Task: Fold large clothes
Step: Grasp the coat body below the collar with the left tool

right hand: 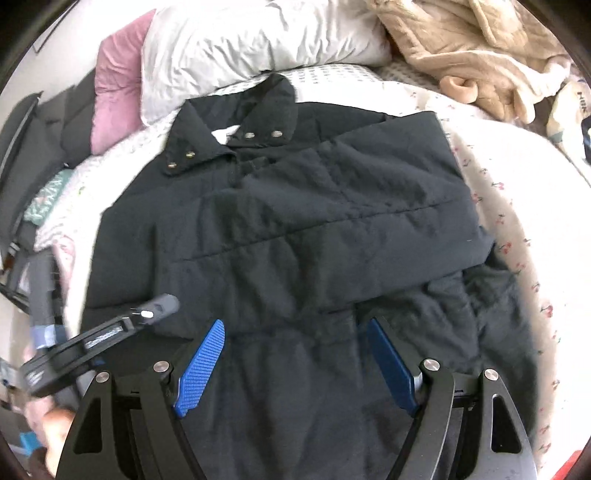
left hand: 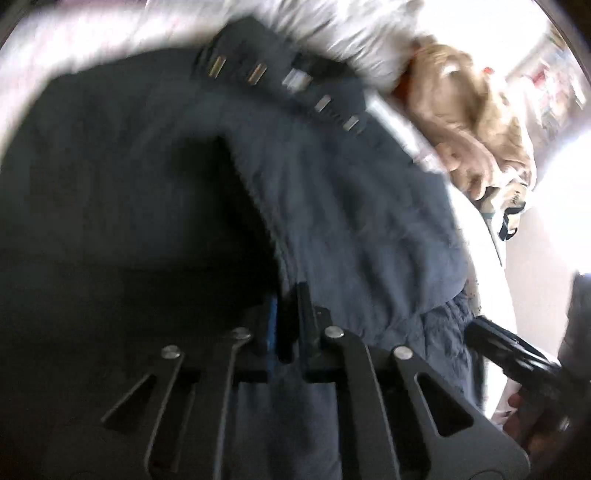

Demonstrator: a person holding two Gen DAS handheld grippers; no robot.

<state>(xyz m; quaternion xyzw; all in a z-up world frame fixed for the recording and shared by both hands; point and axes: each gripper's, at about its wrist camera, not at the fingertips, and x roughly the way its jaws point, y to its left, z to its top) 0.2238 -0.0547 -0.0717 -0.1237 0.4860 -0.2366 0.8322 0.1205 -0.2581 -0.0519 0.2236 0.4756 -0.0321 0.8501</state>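
Jacket [right hand: 295, 221]: dark, spread flat on the bed [right hand: 517, 206], collar toward the pillow [right hand: 258, 37]
Left gripper [left hand: 291, 317]: fingers together at jacket's edge
Right gripper [right hand: 295, 362]: fingers apart above jacket's hem

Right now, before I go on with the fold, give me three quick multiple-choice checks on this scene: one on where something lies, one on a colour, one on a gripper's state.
1. Where does the beige garment lie relative to the dark jacket, in the right wrist view?
A. Up and to the right of it
B. On top of its collar
C. Under the grippers

2. What colour are the right gripper pads?
A. Red
B. Blue
C. Yellow

3. How do the right gripper's jaws stand?
A. Clamped on the collar
B. Shut on nothing
C. Open above the jacket

Answers:
1. A: it is heaped at the bed's top right, beside the white pillow.
2. B: both pads show blue.
3. C: the pads are spread wide, with jacket fabric showing between them.
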